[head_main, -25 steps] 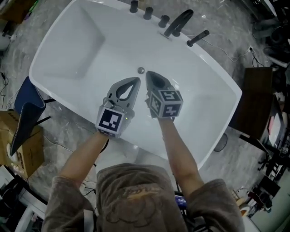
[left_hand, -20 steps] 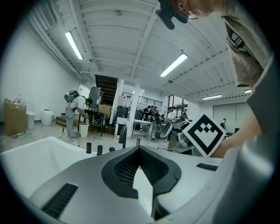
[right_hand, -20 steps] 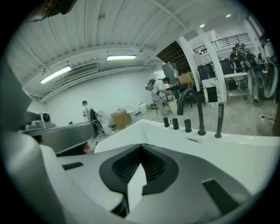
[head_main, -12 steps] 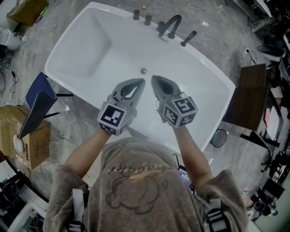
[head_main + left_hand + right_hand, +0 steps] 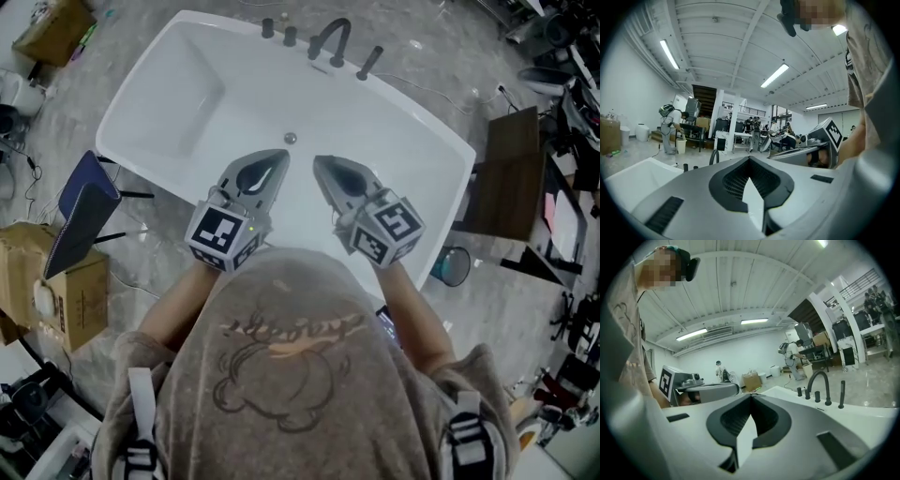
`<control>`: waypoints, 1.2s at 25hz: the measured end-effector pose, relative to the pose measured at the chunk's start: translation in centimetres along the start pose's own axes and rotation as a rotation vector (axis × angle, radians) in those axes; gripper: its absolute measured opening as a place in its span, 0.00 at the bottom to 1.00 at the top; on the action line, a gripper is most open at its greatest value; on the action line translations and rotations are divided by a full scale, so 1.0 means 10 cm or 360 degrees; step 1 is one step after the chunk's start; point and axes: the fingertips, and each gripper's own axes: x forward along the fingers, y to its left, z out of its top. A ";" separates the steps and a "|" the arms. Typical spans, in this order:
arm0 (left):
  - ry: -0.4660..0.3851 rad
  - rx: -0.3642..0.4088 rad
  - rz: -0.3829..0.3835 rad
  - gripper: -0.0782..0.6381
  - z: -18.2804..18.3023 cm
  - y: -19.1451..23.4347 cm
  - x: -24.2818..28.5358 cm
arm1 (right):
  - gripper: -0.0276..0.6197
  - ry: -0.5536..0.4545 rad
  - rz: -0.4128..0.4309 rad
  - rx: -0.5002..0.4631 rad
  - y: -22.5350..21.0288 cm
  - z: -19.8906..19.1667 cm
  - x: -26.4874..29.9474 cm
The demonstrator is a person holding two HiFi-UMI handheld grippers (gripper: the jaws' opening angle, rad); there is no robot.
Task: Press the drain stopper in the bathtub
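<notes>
The white bathtub lies below me, with the small round metal drain stopper on its floor near the far wall. Both grippers hover side by side over the tub's near rim, high above the stopper and not touching it. My left gripper is shut and holds nothing; in its own view its tip points level across the room. To its right, my right gripper is shut on nothing as well, its tip aimed past the dark arched faucet.
The faucet, two knobs and a hand-shower handle line the far rim. A cardboard box and a blue folded frame stand left of the tub, a dark wooden table right. People work far off.
Both grippers have risen and drawn back from the tub floor toward me, spreading slightly apart. The tub now looks smaller and farther below.
</notes>
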 end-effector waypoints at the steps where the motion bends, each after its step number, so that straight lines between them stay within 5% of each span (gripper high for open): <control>1: -0.0003 -0.0003 -0.0008 0.12 0.02 -0.04 -0.03 | 0.04 -0.0011 0.0008 -0.0009 0.06 0.03 -0.06; 15: -0.0056 0.0135 -0.0084 0.12 0.10 -0.42 -0.34 | 0.04 -0.0212 0.0052 -0.0108 0.46 0.21 -0.46; 30: -0.0060 0.0079 -0.0070 0.12 -0.01 -0.39 -0.37 | 0.04 -0.0197 0.0183 -0.0128 0.62 0.06 -0.37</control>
